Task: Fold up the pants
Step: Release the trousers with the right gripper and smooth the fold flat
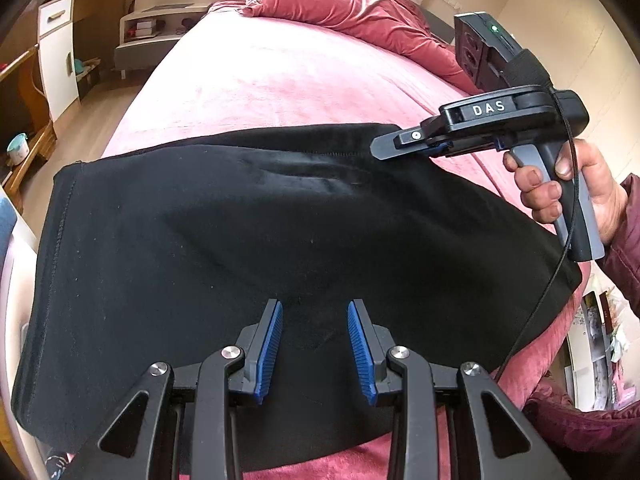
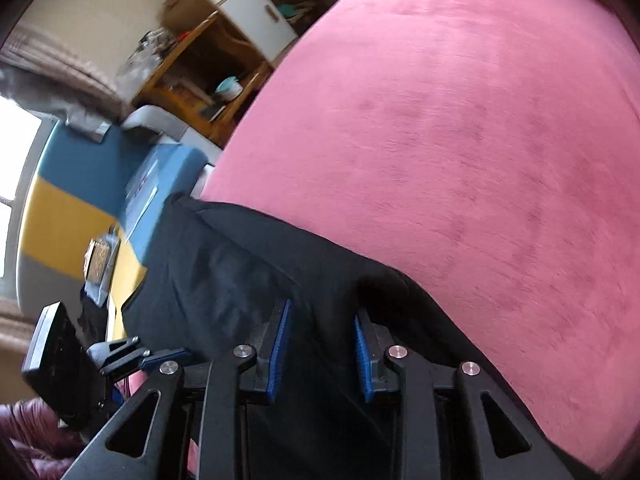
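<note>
Black pants point(image 1: 248, 232) lie folded flat across the near end of a pink bed point(image 1: 280, 68). My left gripper point(image 1: 315, 312) is open just above the pants' near middle, with nothing between its blue pads. My right gripper point(image 1: 384, 150) hovers over the far right edge of the pants in the left wrist view. In the right wrist view the right gripper point(image 2: 322, 312) is open over the dark cloth point(image 2: 240, 280), and a raised fold sits by its right finger.
A red pillow and bunched cover point(image 1: 352, 8) lie at the bed's head. A white cabinet point(image 1: 60, 52) and wooden shelving point(image 2: 200, 72) stand left of the bed. A blue and yellow surface point(image 2: 80, 192) lies beside the bed. The left gripper's body point(image 2: 60, 364) shows low left.
</note>
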The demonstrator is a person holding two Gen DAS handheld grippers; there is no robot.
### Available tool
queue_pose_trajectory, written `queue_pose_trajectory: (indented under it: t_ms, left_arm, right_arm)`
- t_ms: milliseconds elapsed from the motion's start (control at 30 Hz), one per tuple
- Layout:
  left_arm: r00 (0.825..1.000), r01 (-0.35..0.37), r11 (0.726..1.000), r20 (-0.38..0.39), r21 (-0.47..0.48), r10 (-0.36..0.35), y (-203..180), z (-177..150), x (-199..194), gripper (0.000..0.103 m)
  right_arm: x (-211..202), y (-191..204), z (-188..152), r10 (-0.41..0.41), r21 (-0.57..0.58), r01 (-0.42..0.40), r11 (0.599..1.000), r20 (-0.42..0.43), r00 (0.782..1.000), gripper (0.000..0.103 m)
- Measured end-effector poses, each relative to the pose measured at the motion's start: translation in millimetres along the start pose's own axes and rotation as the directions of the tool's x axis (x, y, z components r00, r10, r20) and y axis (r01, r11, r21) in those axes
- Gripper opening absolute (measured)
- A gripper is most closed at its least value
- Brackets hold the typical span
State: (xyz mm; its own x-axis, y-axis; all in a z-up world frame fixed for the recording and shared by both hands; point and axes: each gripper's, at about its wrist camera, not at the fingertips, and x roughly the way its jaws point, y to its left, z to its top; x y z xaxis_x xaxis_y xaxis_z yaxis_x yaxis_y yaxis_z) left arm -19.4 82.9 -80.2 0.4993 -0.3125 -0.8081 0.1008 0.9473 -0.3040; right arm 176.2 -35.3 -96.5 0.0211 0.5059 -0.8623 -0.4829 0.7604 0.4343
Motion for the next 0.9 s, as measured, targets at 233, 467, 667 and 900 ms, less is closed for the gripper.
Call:
queue_pose_trajectory:
  t_ms: [233,467,667,900]
  left_arm:
    - [1.000,-0.016,1.000,-0.007,-0.013,0.016,3.6,2.8,1.4,0.034]
    - [0.998,-0.038,0.999,-0.050,-0.034,0.036,8.4,0.7,12.7,0.034]
    - [0.996,-0.094,0.995,-0.003,-0.034,0.094,1.9,7.5,-9.1,0.035]
    - [0.968,-0.239,0.968,0.056,-0.078,0.244,10.2,8.9,-44.5,0.036]
  right_arm:
    - [-8.4,-13.2,5.8,-0.086,0.096,0.073,0.993,0.134,0.987,0.007]
    - [13.5,-31.4,2.4,-0.188,0.196,0.155,0.968,0.161,0.969,0.006]
    - [-1.2,-21.6,-4.8,-0.195,0.184,0.160,0.970,0.194,0.961,0.016]
    - [-60.2,1.4,-43.2,-0.235,0.162,0.193,0.968,0.306,0.923,0.048]
